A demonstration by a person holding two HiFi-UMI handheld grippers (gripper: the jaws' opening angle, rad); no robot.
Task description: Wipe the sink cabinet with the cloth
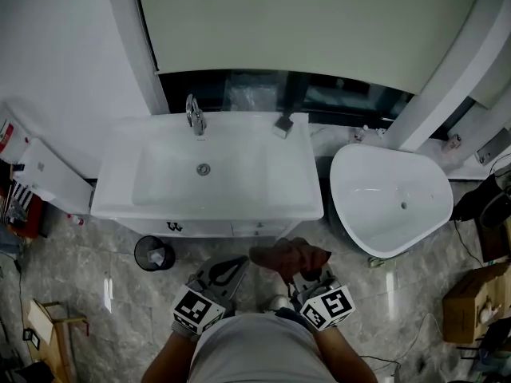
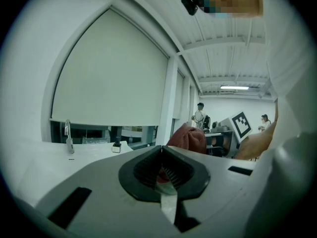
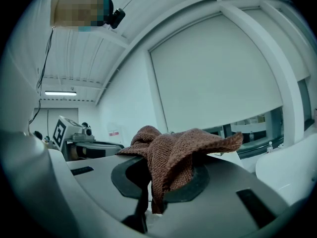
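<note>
The white sink cabinet (image 1: 209, 214) stands in front of me, with a basin (image 1: 204, 168) and a chrome faucet (image 1: 195, 115). A brown cloth (image 1: 289, 255) is bunched in my right gripper (image 1: 307, 273), which is shut on it just below the cabinet's front right. In the right gripper view the cloth (image 3: 171, 150) spills up out of the jaws and hides the tips. My left gripper (image 1: 239, 263) sits beside it to the left, shut with nothing in it. Its jaws (image 2: 161, 148) meet at a seam, and the cloth (image 2: 190, 137) shows beyond them.
A white bathtub (image 1: 391, 202) stands right of the cabinet. A small black bin (image 1: 152, 254) is on the marble floor at the cabinet's left foot. A small dark object (image 1: 281, 126) rests on the counter's back right. A cardboard box (image 1: 475, 298) stands at the far right.
</note>
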